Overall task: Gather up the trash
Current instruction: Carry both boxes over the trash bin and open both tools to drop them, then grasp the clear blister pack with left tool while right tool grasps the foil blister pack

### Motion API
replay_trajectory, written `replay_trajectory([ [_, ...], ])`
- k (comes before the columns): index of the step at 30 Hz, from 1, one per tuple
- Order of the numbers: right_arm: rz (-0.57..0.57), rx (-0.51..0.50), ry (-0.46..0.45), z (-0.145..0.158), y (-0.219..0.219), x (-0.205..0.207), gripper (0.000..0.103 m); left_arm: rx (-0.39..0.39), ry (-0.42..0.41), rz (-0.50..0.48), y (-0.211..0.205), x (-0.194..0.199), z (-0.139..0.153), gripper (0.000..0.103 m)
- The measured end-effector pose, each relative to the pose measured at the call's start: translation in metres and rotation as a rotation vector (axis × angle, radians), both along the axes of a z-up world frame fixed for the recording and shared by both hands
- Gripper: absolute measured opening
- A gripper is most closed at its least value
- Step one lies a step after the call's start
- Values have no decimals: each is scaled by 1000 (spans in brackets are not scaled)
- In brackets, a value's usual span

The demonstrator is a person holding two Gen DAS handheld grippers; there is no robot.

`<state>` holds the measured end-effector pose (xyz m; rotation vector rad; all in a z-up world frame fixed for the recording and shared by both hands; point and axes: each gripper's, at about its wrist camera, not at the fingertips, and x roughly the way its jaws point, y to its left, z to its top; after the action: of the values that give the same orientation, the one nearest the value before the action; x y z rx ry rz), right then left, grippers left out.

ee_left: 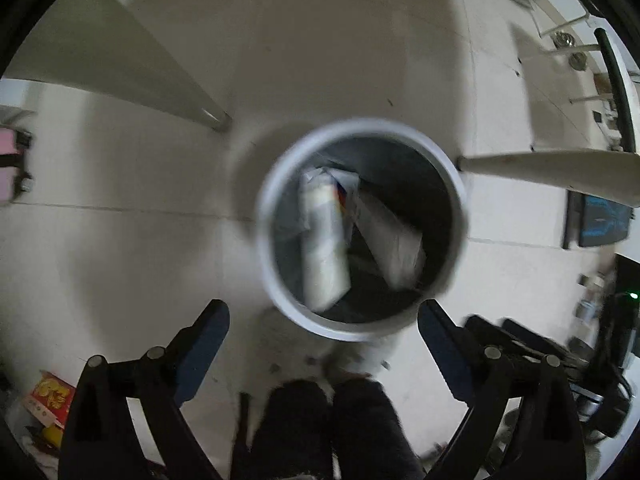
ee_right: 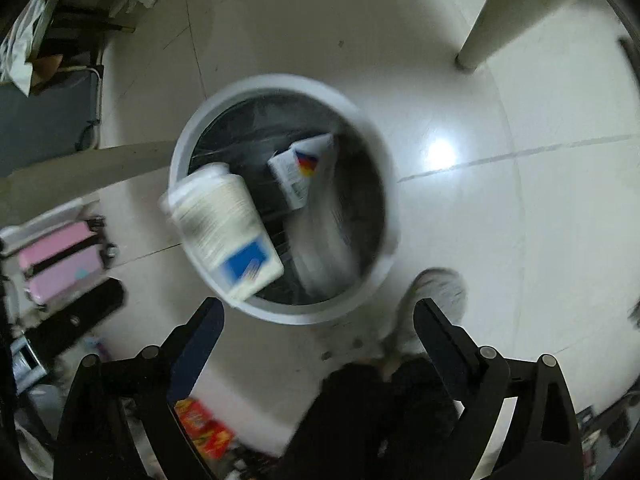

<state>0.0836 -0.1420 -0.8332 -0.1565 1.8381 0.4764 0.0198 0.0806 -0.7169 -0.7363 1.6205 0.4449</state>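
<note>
**Drop stage at the waste bin: both tools empty, one item at the rim**

Landmark: the round white waste bin (ee_right: pixel 280 196), dark-lined, standing on the tiled floor (ee_right: pixel 500 240).

Inside the bin: white packaging, one piece with a coloured printed label (ee_right: pixel 302 168). In the left wrist view the same bin (ee_left: pixel 360 228) shows two pale wrappers (ee_left: pixel 324 240) lying in it.

At the bin's near-left rim: a white cup-shaped container with a blue label (ee_right: pixel 224 232), blurred. Whether it is falling in or resting on the rim cannot be told.

Above the bin's near edge: the right hand-held gripper (ee_right: pixel 320 316), fingers wide apart, holding nothing. The left hand-held gripper (ee_left: pixel 324 320) is likewise spread and empty.

Near side of the bin, toward the operator: a red printed carton (ee_right: pixel 204 428) on the floor.

Judgement: deposit step in hand. Next move calls for locating remaining trash, possibly that carton, and closing on it.
</note>
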Motion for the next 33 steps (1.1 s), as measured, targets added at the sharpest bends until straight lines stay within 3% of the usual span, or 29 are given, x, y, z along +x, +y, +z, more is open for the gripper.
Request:
replay_trajectory([
  [3, 66, -48, -95, 25, 9, -1, 99, 111, -5, -24, -5, -9, 22, 96],
  [6, 96, -68, -152, 54, 14, -9, 99, 148, 8, -37, -13, -15, 40, 96],
  [12, 106, -76, -199, 108, 8, -11, 99, 163, 5, -62, -27, -21, 76, 96],
  [17, 100, -58, -228, 171, -1, -19, 99, 173, -20, -79, -36, -26, 114, 96],
  [22, 107, -32, -252, 233, -7, -37, 99, 187, -41, -84, -43, -35, 167, 96],
  [33, 115, 35, -286, 399, -13, -64, 99, 236, -111, -62, -39, -58, 300, 96],
])
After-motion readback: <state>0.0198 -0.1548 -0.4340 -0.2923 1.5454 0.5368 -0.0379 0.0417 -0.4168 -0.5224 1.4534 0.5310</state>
